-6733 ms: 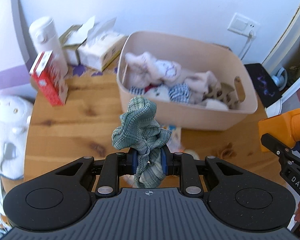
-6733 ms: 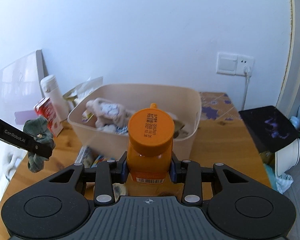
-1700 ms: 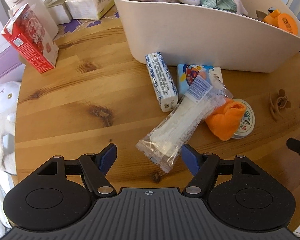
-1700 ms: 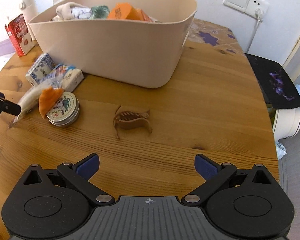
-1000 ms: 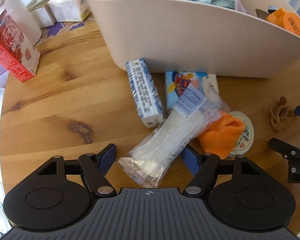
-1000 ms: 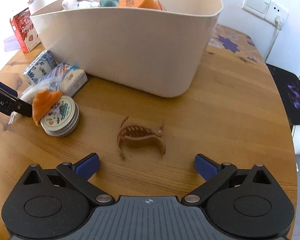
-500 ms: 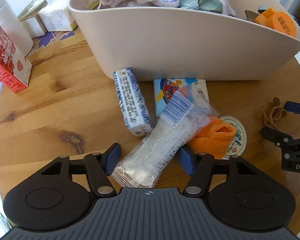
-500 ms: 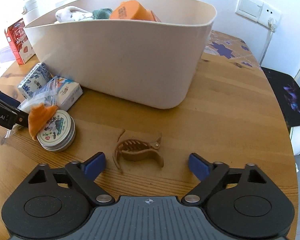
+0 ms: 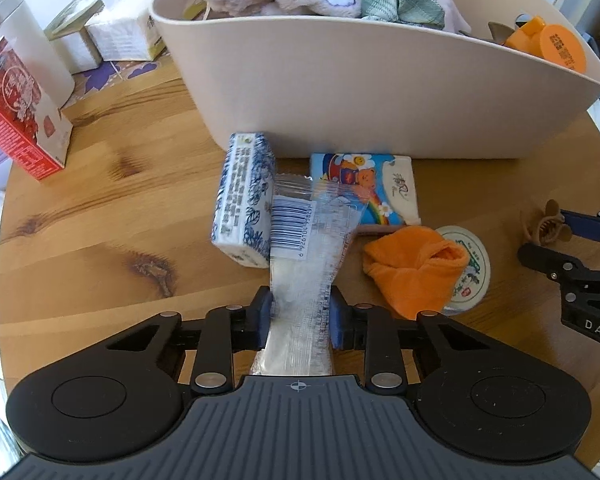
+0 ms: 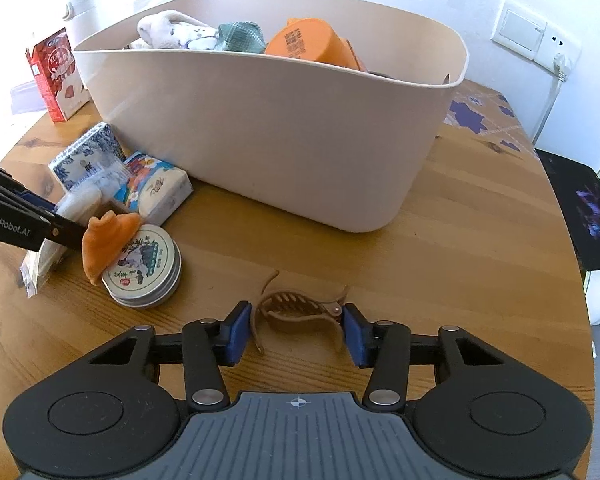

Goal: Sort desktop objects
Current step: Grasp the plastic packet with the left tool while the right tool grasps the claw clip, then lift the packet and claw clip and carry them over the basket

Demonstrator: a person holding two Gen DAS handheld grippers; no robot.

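Observation:
A clear plastic packet with a barcode lies on the wooden table, leaning on a blue-and-white tissue pack. My left gripper has its jaws closing, and both pads press the packet's near end. A brown hair clip lies on the table in front of the beige bin. The right gripper is closing too, its pads touching the clip's two ends. In the left wrist view the clip shows at the far right.
Beside the packet lie a cartoon tissue pack and an orange cloth draped over a round tin. The bin holds cloths and an orange bottle. A red carton, white flask and tissue box stand at the back left.
Both pairs of jaws have narrowed from wide open. The packet has swung straight between the left pads. The hair clip now sits between the right pads instead of ahead of them.

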